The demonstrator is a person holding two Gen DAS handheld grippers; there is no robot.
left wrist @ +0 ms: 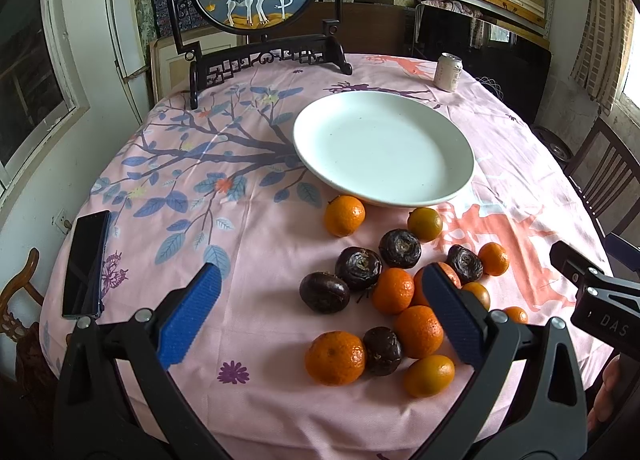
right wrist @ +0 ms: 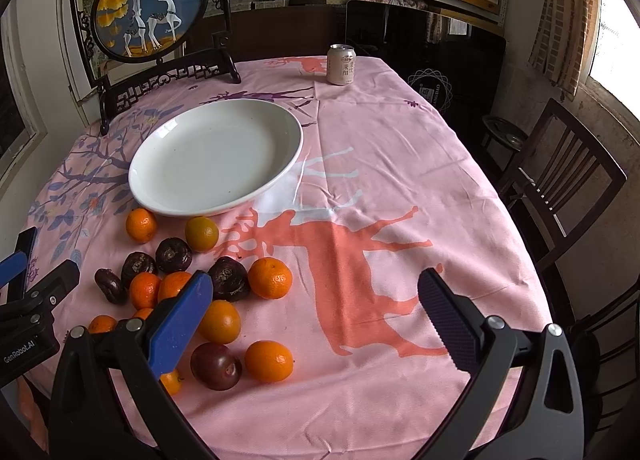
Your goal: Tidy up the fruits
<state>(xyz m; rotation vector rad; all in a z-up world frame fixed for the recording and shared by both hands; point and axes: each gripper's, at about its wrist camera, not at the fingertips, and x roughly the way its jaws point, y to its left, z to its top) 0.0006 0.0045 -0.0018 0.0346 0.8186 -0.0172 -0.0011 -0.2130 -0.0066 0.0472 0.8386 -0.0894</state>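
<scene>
Small oranges and dark wrinkled fruits sit loose in a cluster on the tabletop, just in front of the white plate, which holds nothing, likely the drop target. My left claw and right claw both gape wide, holding nothing, hovering over the pile.

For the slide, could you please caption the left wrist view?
Open left gripper hovers over oranges and dark fruits beside an empty white plate.

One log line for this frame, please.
left hand-held gripper open | right hand-held gripper open | plate bare | fruits on tablecloth
</scene>
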